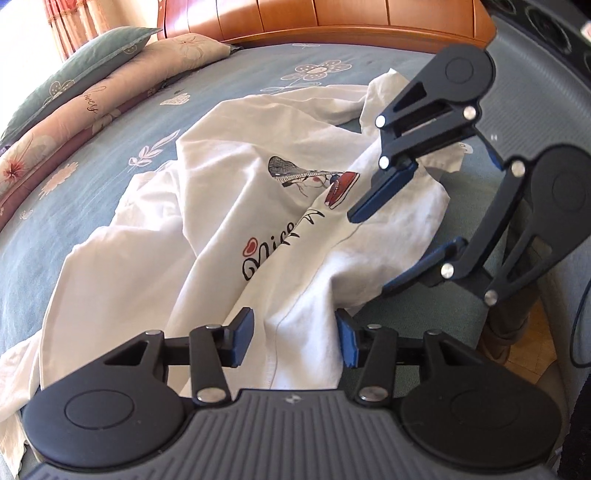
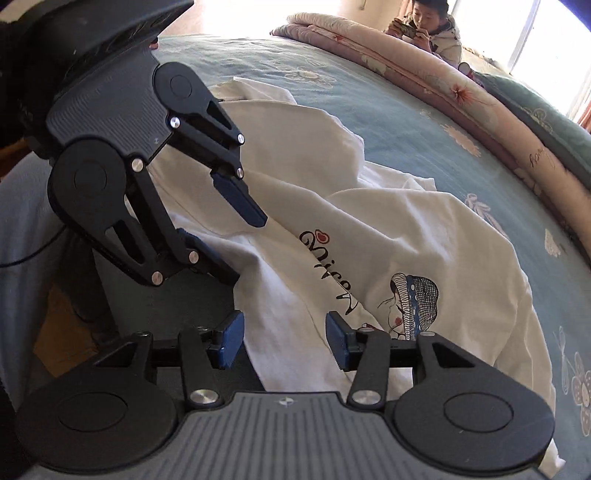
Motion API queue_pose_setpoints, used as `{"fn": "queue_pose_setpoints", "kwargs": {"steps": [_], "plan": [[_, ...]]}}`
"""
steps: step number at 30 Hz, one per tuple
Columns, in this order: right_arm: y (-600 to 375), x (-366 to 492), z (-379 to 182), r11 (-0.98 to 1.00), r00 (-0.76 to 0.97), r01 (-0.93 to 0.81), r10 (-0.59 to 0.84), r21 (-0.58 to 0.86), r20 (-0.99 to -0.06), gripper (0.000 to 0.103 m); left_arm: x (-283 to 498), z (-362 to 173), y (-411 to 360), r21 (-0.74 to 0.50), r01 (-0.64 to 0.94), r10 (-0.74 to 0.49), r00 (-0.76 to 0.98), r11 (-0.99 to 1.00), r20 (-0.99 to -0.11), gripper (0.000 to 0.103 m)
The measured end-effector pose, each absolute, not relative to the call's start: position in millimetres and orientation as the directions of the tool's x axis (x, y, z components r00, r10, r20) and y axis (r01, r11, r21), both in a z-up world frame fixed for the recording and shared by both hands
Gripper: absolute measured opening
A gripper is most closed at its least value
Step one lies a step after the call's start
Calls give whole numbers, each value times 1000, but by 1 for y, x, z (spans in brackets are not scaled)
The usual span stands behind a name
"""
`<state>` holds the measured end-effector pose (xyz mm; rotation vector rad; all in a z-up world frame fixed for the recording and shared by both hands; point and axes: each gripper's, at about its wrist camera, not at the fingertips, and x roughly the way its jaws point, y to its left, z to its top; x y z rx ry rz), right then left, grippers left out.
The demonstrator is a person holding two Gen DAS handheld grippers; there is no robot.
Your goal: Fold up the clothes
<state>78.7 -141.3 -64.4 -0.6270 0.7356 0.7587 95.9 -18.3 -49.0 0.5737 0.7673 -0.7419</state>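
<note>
Right at our left gripper (image 1: 295, 338), the jaws stood spread with a hem fold of the white T-shirt (image 1: 229, 206) bunched loosely between the blue pads (image 1: 243, 338), neither pad pressing it that we could see. Just beyond and to the right, our right gripper (image 1: 373, 254) hung with jaws parted too, a ridge of the same cloth lying between them unpinched. Past both tools the shirt sprawled crumpled, print up, over the blue flowered bedspread (image 1: 122, 147), with a rolled pink quilt (image 2: 461, 96) farther off and a seated person (image 2: 432, 29) behind it.
</note>
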Motion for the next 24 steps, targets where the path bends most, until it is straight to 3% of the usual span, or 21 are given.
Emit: {"fn": "queue_pose_setpoints", "kwargs": {"steps": [6, 10, 13, 16, 18, 21, 24], "plan": [[-121, 70, -94, 509, 568, -777, 308, -372, -763, 54, 101, -42, -8, 166, 757, -389, 496, 632, -776, 51], [-115, 59, -98, 461, 686, -709, 271, -534, -675, 54, 98, -38, -2, 160, 755, -398, 498, 636, -770, 55], [-116, 56, -92, 446, 721, -682, 273, -580, -637, 54, 83, -35, -2, 196, 773, -410, 512, 603, -755, 59], [-118, 57, -84, 450, 733, -671, 279, -590, -621, 54, 60, -36, -7, 249, 809, -443, 517, 533, -732, 71], [-118, 59, -80, 453, 737, -666, 280, -592, -615, 54, 48, -43, -15, 321, 812, -433, 544, 488, -719, 71], [-117, 64, -75, 475, 731, -670, 287, -571, -619, 54, 43, -61, -29, 468, 764, -346, 628, 444, -697, 71], [-117, 64, -72, 489, 730, -669, 290, -560, -619, 54, 46, -75, -37, 545, 725, -272, 674, 420, -687, 49]]}}
